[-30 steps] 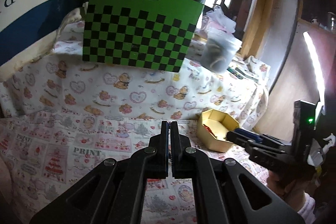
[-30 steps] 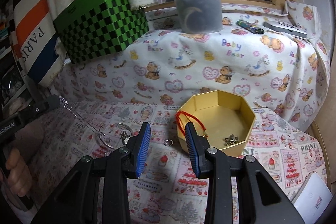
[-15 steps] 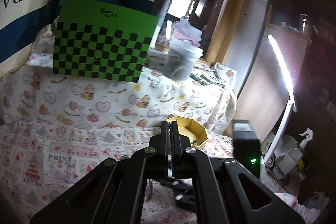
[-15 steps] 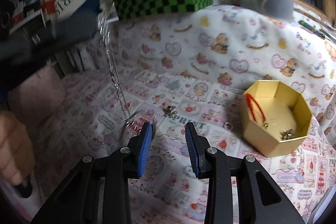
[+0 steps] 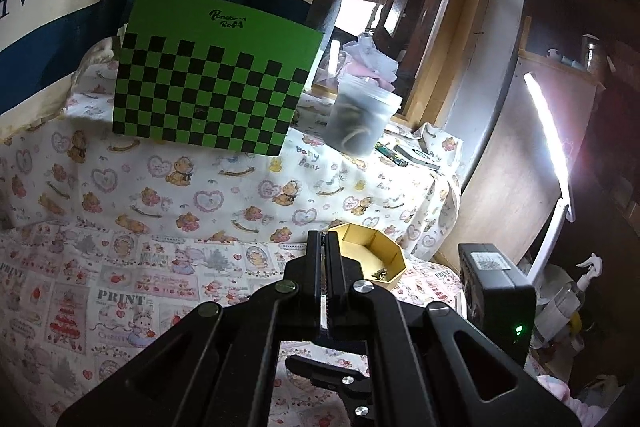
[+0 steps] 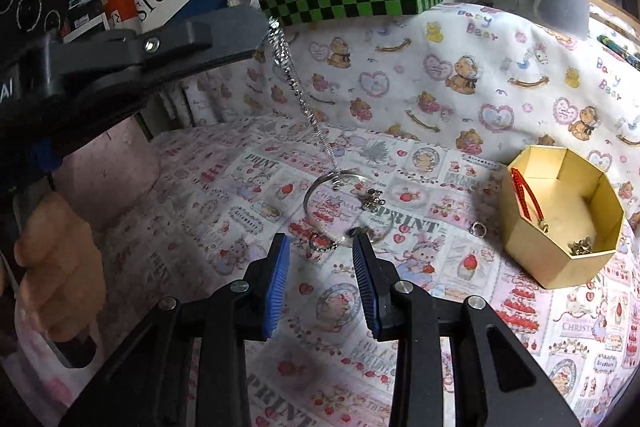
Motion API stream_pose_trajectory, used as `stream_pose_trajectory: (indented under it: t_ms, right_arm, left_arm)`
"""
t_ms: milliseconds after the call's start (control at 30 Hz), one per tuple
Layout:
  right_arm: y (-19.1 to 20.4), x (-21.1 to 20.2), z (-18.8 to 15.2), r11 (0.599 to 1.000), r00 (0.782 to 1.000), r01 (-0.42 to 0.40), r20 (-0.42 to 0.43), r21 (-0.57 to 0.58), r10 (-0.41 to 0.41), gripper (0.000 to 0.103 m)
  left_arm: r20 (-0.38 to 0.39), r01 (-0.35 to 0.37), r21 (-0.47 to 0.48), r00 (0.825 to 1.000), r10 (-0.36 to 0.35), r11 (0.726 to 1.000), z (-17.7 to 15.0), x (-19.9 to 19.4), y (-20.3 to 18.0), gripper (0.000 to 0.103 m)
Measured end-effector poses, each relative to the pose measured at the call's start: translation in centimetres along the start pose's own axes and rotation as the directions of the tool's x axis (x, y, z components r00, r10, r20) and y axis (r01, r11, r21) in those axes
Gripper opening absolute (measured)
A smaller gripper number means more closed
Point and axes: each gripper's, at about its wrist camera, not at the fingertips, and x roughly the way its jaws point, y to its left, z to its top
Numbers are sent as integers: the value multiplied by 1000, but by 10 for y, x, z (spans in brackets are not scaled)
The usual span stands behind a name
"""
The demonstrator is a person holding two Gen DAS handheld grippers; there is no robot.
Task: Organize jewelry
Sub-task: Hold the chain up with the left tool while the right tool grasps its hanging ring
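Left wrist: printed cloth (image 5: pixel 120 267) over a table, gold box (image 5: pixel 370 259) ahead. Left gripper (image 5: pixel 325 247) clamped shut; the chain barely shows here.

Right wrist: chain (image 6: pixel 298 91) hangs from the left gripper (image 6: pixel 260 27) to a ring (image 6: pixel 344 207) on the cloth. Light, limp, snag-prone; best pinched near the ring. Right gripper (image 6: pixel 320 251) part-open, empty, now nearer the ring than a second ago.
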Motion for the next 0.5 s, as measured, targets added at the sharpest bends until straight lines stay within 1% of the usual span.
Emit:
stream_pose_trajectory:
  t_ms: [100,300,500]
  right_arm:
    - [2,5,0,1000,1000,12,-1,1,-12,36]
    - [-2,2,0,1000,999,29,23,8,-29,36]
    - [1,5,-1,1000,1000,2,6,-6,-2,36]
  left_arm:
    - [-1,20,-1,1000,-20,1000,0,0,-1,1]
    - [3,31,9,1000,-31,999,-1,-1,-5,1]
    - [3,73,11,997,-73,997,-2,-2,-9,1]
